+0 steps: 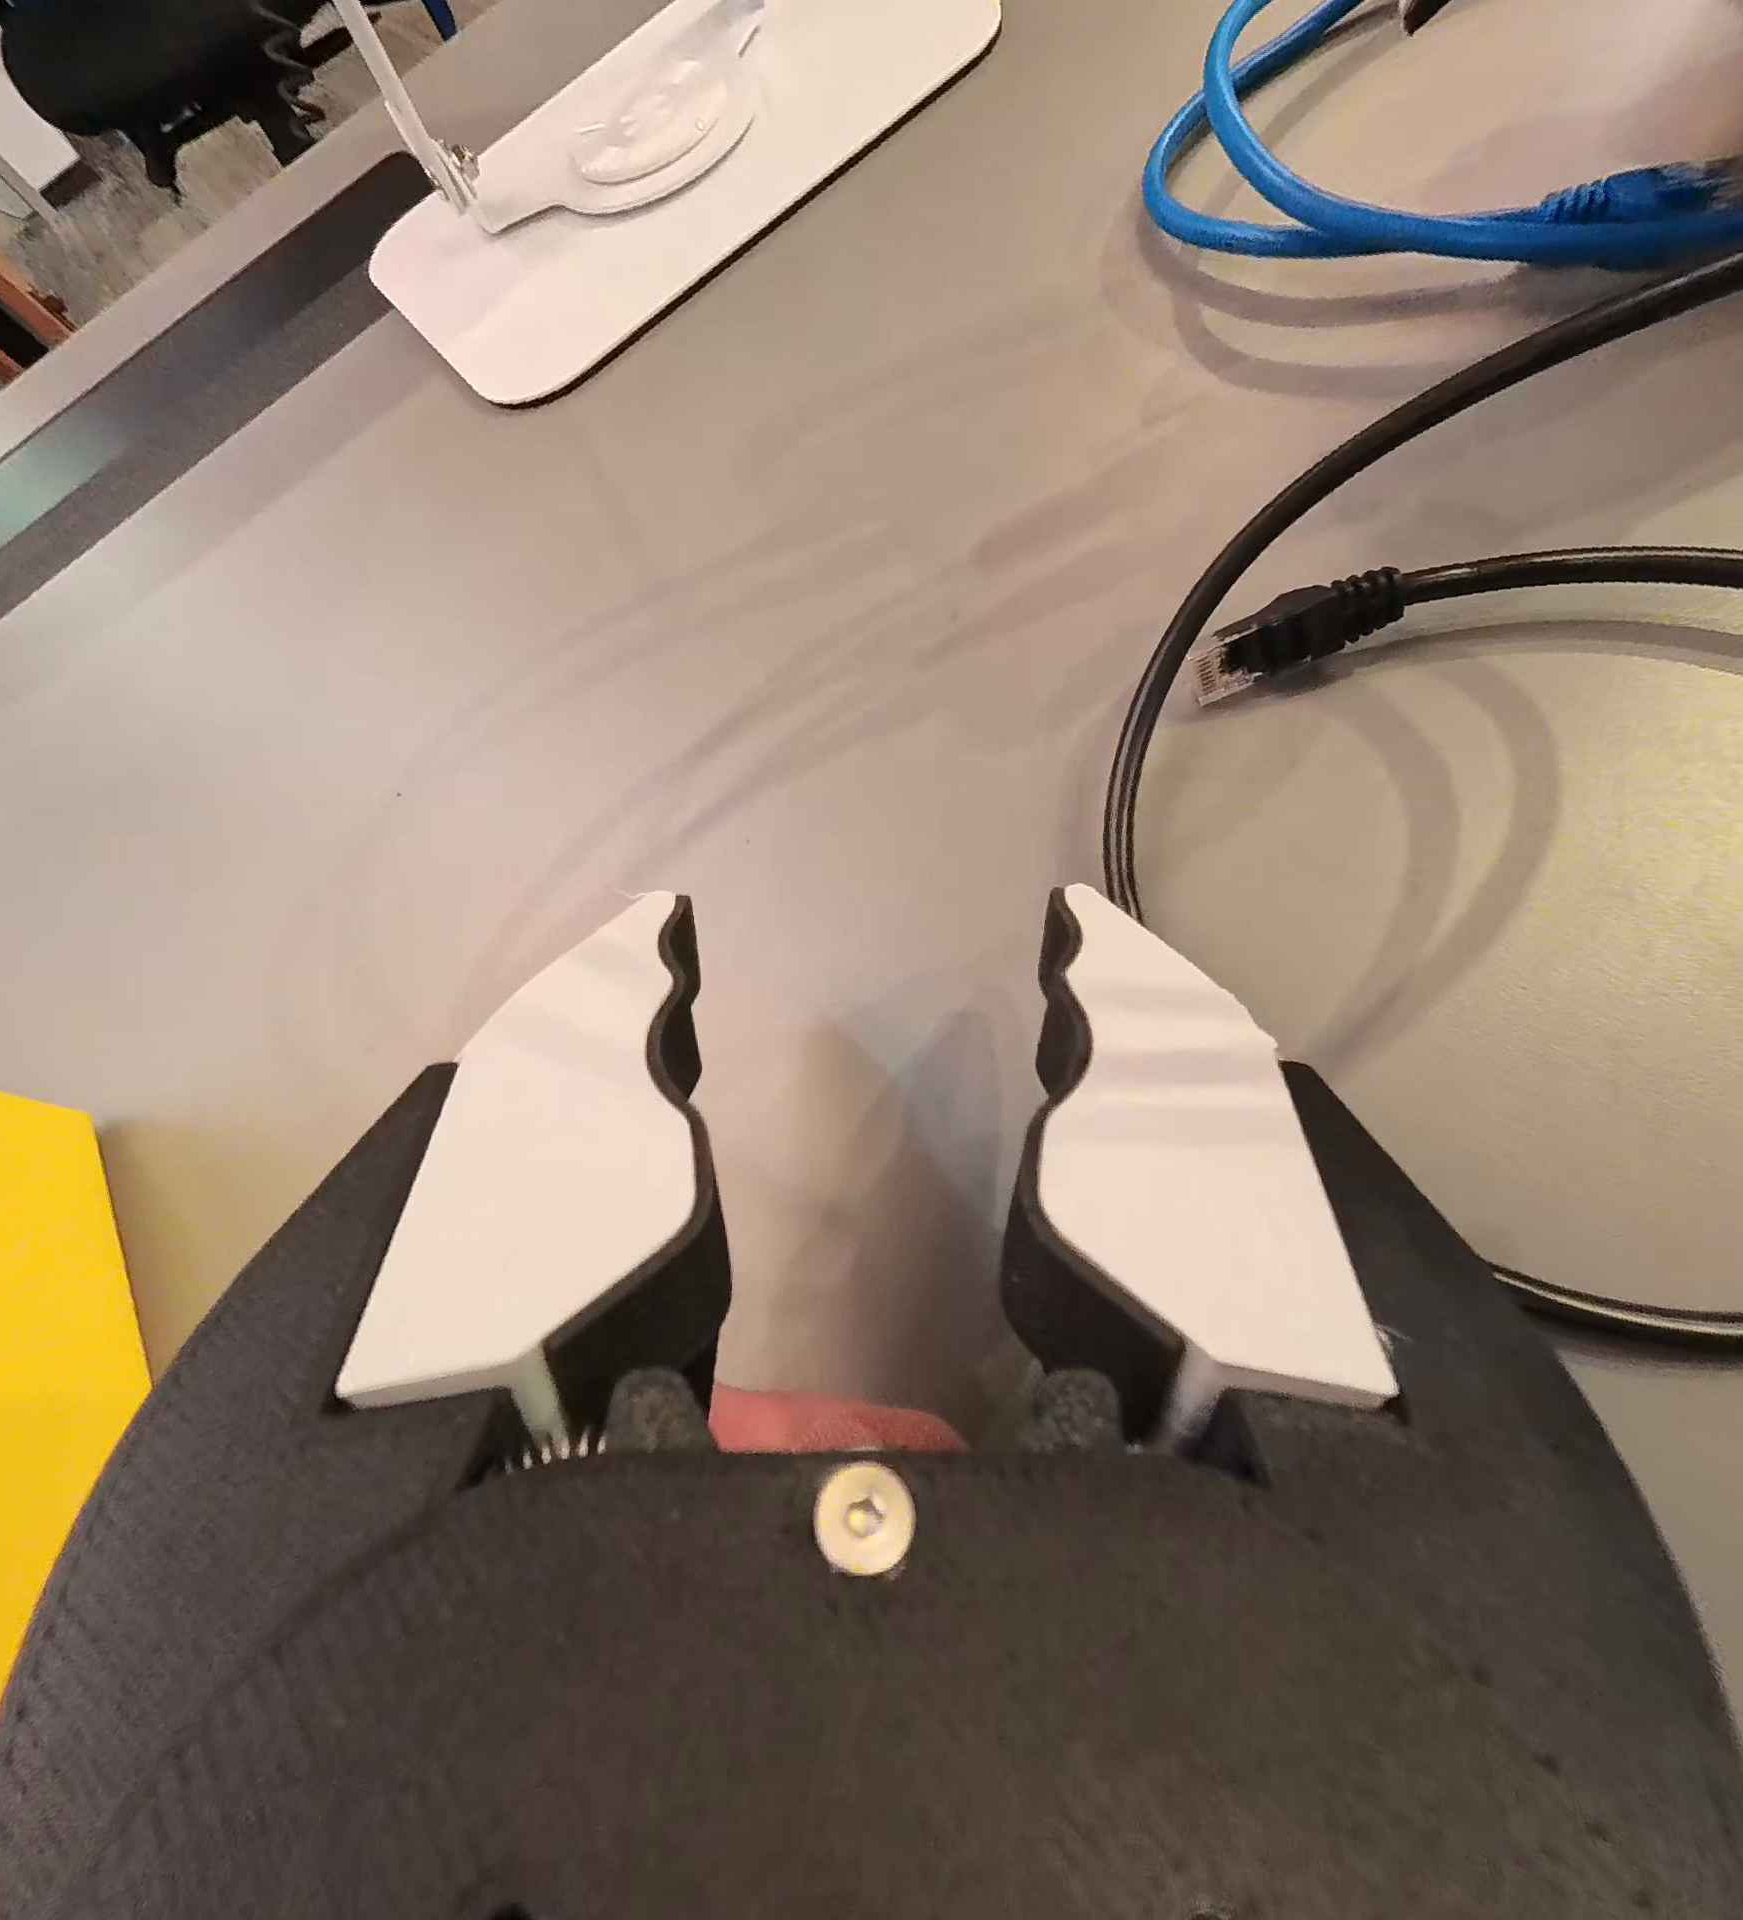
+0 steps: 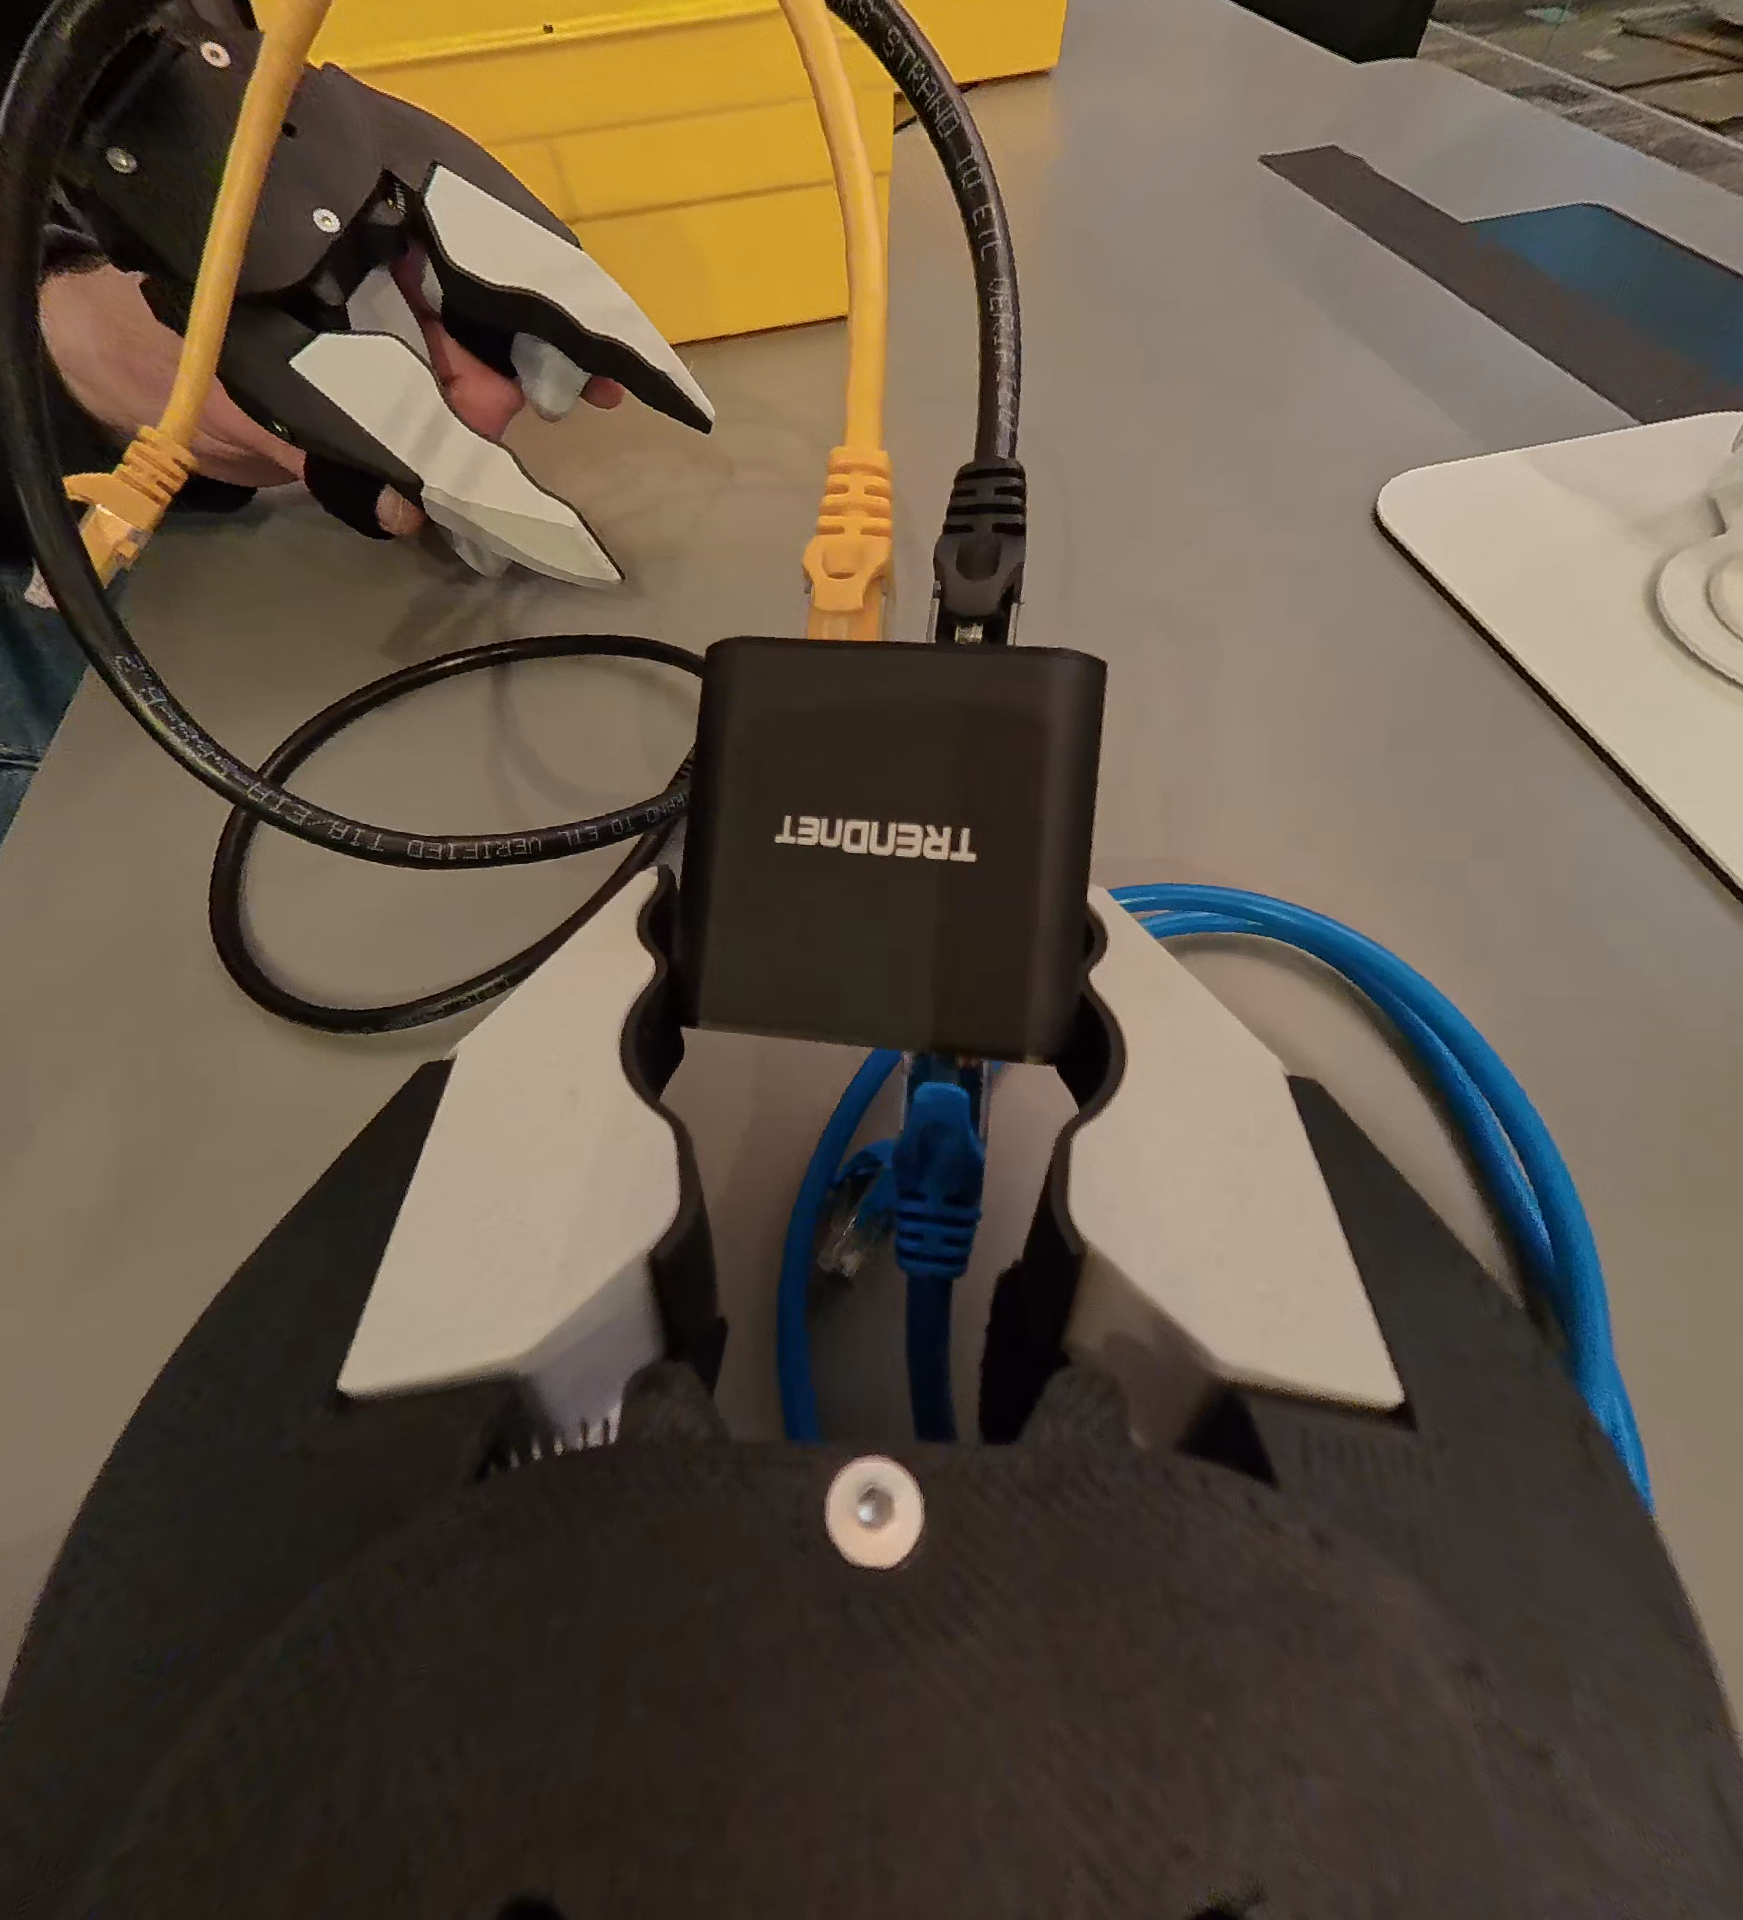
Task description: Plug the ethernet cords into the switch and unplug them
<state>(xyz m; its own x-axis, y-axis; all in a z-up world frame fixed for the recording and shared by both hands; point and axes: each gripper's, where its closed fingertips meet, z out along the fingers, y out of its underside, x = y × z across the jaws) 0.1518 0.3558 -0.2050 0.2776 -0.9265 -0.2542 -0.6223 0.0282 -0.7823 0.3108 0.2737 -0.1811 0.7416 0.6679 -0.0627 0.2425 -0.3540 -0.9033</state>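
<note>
Right hand-held gripper (image 2: 882, 961) is clamped on the near end of the black switch (image 2: 893, 842), one finger on each side wall. The switch's long axis runs straight out along the fingers. A blue cord (image 2: 934, 1195) is plugged into the near face, between the fingers; its slack loops off to the right. A second blue plug (image 2: 851, 1216) hangs loose beside it. On the far face a yellow cord (image 2: 851, 540) and a black cord (image 2: 981, 530) are plugged in side by side, yellow on the left, both rising away.

Left hand-held gripper (image 2: 654, 499) is ahead and to the left of the switch, fingers apart, holding nothing, tips angled toward the yellow and black plugs. It is the nearer free tool to those plugs, so it likely takes the next pull while the right one braces the switch. The loose yellow plug (image 2: 124, 499) dangles just beside it.

In the left wrist view a loose black plug (image 1: 1272, 644) lies on the desk (image 1: 638, 675) ahead and right of the open left hand-held gripper (image 1: 872, 914), with the blue cord (image 1: 1366, 218) farther off.
</note>
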